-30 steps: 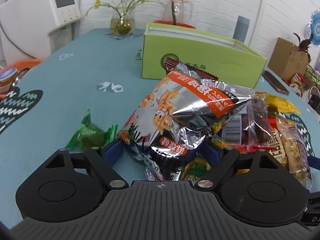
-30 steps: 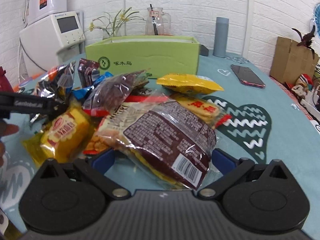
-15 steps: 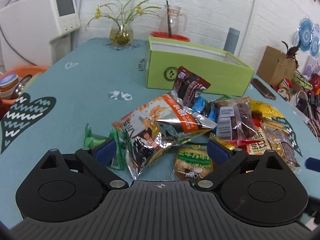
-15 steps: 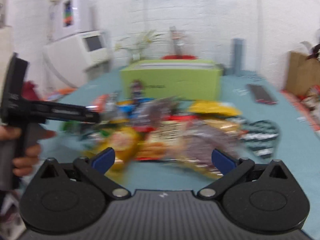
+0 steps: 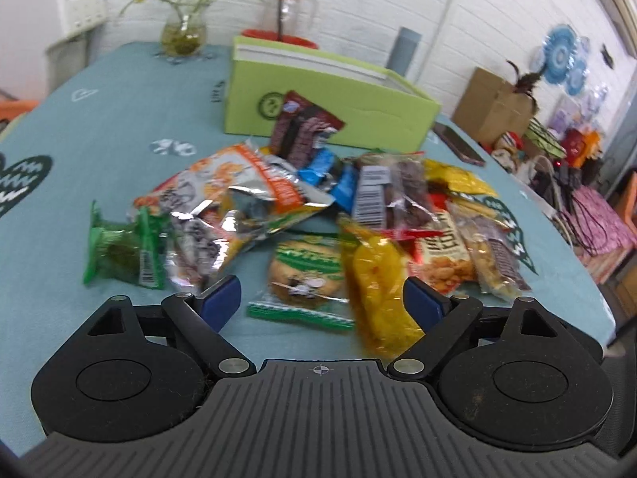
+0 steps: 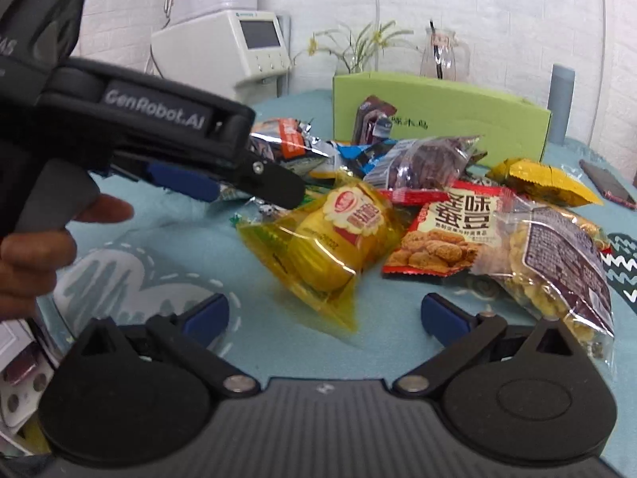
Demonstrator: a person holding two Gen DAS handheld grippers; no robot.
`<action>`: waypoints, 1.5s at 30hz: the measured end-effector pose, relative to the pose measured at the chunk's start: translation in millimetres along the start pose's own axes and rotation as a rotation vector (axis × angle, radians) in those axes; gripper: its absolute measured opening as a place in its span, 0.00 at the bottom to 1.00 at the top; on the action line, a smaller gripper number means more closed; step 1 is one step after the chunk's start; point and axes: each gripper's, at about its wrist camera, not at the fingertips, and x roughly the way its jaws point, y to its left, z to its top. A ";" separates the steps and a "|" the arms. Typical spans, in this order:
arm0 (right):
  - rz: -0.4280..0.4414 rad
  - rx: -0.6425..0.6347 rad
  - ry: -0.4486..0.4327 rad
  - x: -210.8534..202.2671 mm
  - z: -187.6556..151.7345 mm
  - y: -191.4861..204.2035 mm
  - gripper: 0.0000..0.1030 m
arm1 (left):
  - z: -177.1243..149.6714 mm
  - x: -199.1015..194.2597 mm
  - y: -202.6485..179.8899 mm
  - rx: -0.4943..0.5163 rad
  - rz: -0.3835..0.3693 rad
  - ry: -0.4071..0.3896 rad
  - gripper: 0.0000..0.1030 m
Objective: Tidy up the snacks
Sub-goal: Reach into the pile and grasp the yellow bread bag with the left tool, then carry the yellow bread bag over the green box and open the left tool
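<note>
A heap of snack packets lies on the teal tablecloth in front of a green box (image 5: 330, 99) (image 6: 438, 119). My left gripper (image 5: 321, 302) hovers low at the heap's near edge, its jaws closing. A green cookie packet (image 5: 304, 279) and a yellow packet (image 5: 378, 279) lie between its pads, and neither pad presses on them. The silver-orange chip bag (image 5: 239, 195) lies loose ahead. My right gripper (image 6: 324, 314) is open, with the corner of the yellow packet (image 6: 326, 247) lying between its pads, untouched. The left gripper (image 6: 258, 195) shows in the right wrist view, held in a hand.
A green candy packet (image 5: 119, 247) lies left of the heap. A red bean packet (image 6: 450, 231) and a clear nut packet (image 6: 557, 263) lie on the right. A phone (image 5: 458, 143), a grey cylinder (image 6: 561, 99), a vase (image 5: 183, 32) and a jug (image 5: 290, 4) stand around the box.
The left gripper has let go of the silver-orange bag, which now lies on the table, and has drawn back. The right gripper has swung left, away from the nut packet.
</note>
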 end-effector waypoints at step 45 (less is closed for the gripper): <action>0.076 -0.210 -0.197 -20.1 106.2 -38.9 0.69 | 93.4 8.5 -47.3 0.154 -0.138 -0.037 0.19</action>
